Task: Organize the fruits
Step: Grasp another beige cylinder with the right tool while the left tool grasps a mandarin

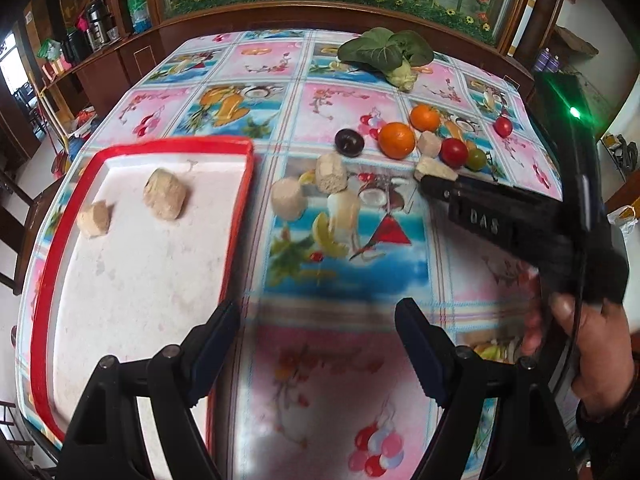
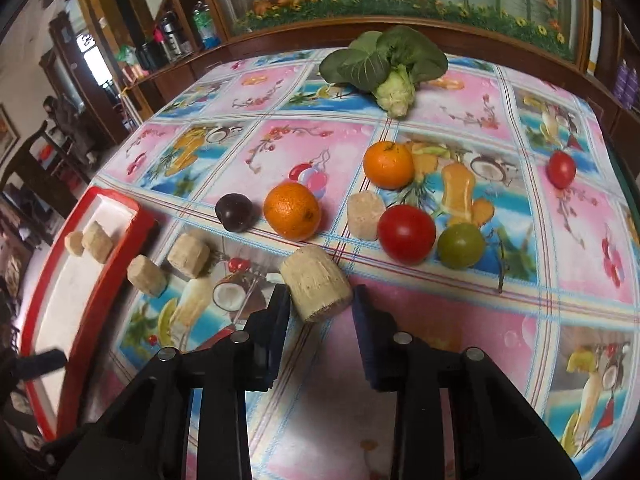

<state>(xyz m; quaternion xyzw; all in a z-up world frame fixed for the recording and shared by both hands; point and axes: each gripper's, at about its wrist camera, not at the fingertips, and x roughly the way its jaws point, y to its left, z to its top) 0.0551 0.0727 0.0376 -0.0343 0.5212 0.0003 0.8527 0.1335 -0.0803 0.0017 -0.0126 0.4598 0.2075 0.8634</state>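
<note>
Right tool (image 2: 318, 300) clamped on a pale cut chunk (image 2: 316, 284), long axis slanting across the pads, well right of the red-rimmed tray (image 1: 240, 200); left tool (image 1: 318, 332) spread empty, hovering just beside that tray's right rim above the tabletop (image 1: 340, 360).

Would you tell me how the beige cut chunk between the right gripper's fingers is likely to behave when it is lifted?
The beige chunk looks fibrous and rough-cut, so the right gripper probably won't slip on it. It holds a blocky cylinder shape, so it seems stiff rather than squashy. Lying on its rounded side, it might roll if released onto the tablecloth.
</note>
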